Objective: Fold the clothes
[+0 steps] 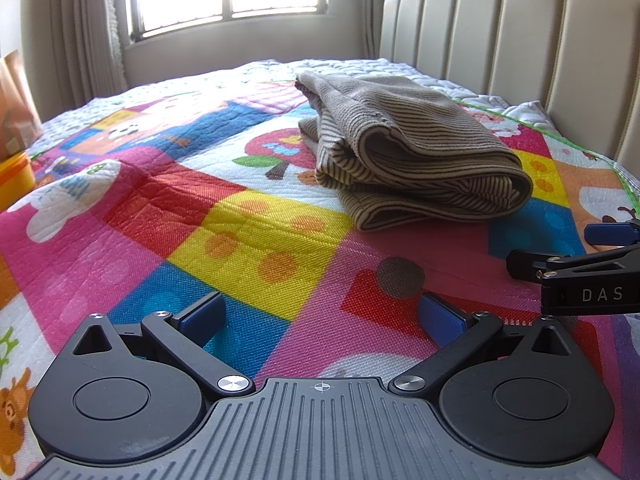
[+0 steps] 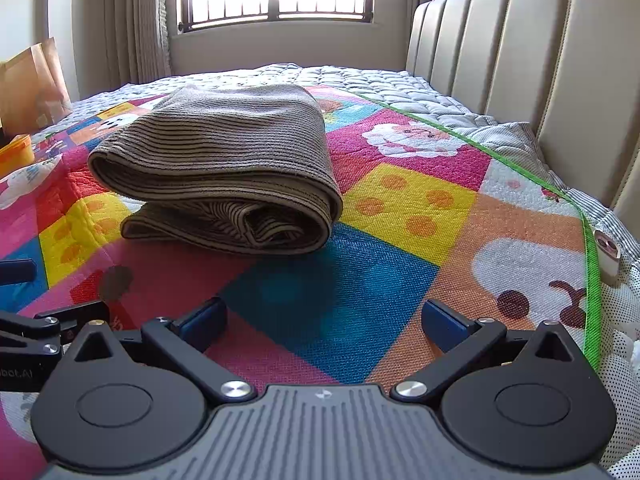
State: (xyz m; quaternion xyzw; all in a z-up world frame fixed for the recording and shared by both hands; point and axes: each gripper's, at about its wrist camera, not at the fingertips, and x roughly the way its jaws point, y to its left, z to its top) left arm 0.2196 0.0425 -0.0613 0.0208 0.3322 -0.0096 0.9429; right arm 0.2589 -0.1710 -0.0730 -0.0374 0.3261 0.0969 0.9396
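my folded top (image 2: 216, 168) is beige with thin dark stripes. the mat (image 2: 400, 240) under it shows pink, yellow, blue, red and orange blocks, edged green. my grippers' pads (image 1: 202, 314) are blue.

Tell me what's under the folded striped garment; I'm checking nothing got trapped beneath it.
The striped garment lies on the colourful quilted mat, which shows all round it. Whatever lies directly beneath its folds is covered and cannot be seen.

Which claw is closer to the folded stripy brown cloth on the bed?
Right, though only slightly. The right claw sits open just short of the folded brown striped cloth, which lies ahead to its left. The left claw, also open, sits a bit farther back, with the cloth ahead to its right.
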